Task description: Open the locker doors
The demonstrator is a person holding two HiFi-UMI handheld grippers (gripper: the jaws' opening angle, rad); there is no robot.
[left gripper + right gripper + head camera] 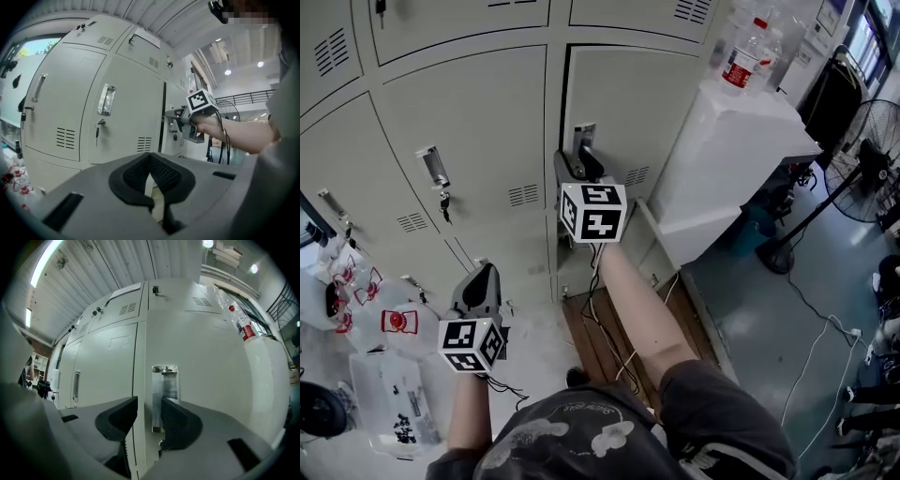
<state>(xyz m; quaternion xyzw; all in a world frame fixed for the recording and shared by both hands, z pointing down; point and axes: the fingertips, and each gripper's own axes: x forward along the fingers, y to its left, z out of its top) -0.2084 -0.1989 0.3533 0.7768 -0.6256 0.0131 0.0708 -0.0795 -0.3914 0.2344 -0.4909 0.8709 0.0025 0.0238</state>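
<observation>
Right gripper view tells it: the right gripper's (pixel 149 405) fingers are half open at the silver metal handle (pixel 165 380) on the pale grey locker door (pixel 206 362). The handle's edge is in the gap, not clamped. Head view blocks that. The left gripper (pixel 151 168) hangs below-left of the handle, fingers together, empty.

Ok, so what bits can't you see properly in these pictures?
What's behind the door: in every view the door itself hides it, and only a dark gap shows beside it.
Lower part of the handle: right gripper view, one jaw of the right hand-held gripper covers much of it.
Print on the bottle label: head view, too small.
Fan: head view, cut off by the right edge.
</observation>
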